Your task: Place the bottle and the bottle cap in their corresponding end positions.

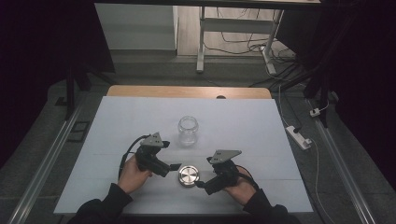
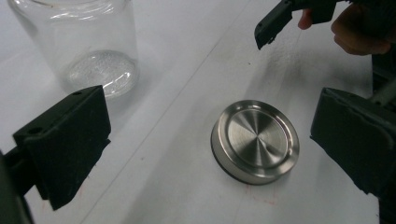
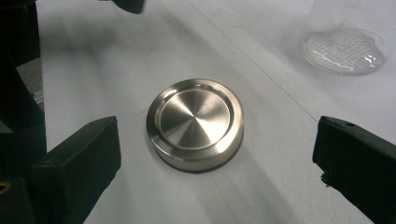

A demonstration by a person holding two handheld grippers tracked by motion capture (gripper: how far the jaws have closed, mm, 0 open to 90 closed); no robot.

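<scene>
Holding both grippers spread, left gripper (image 1: 174, 166) and right gripper (image 1: 200, 184) flank my metal lid (image 1: 188, 176); the glass jar (image 1: 187, 130) beyond stands uncapped, empty.

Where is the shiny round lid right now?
In the high view, the round silver metal lid lies flat on the white table, near the front edge, between the left tongs and the right tongs, with the clear glass jar behind it.

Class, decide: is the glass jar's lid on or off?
Off. The glass jar stands open-mouthed, while its metal lid lies flat on the table nearer the person.
</scene>
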